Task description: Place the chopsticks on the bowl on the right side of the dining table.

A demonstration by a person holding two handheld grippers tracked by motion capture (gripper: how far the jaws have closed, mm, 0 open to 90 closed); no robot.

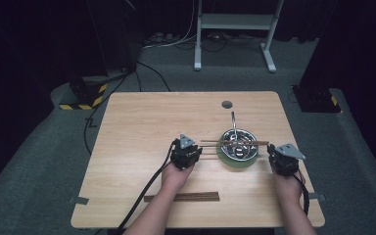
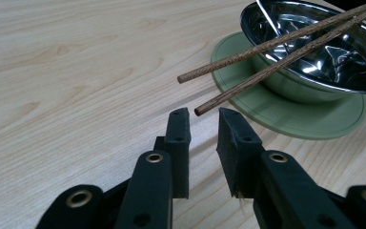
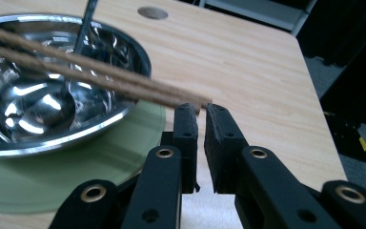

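A steel bowl [image 1: 248, 147] [image 2: 310, 90] [image 3: 100, 121] sits on a green round plate [image 1: 232, 164] [image 2: 314, 121] [image 3: 76, 167]. Two wooden chopsticks [image 1: 235, 142] [image 2: 276, 45] [image 3: 76, 64] lie across its rim, and a metal spoon [image 1: 233, 120] [image 2: 267, 19] [image 3: 86, 19] leans inside. My left gripper [image 1: 194, 152] [image 2: 203, 117] is left of the bowl; its jaws stand a little apart with nothing between them, just short of the splayed chopstick tips. My right gripper [image 1: 272, 152] [image 3: 201, 110] is right of the bowl, shut, with the other chopstick ends just past its tips; contact is unclear.
A dark wooden strip [image 1: 181, 197] lies near the table's front edge between the person's forearms. A round hole [image 1: 226, 104] [image 3: 152, 13] is set in the tabletop behind the bowl. Bare wood [image 1: 137, 127] stretches to the left and back.
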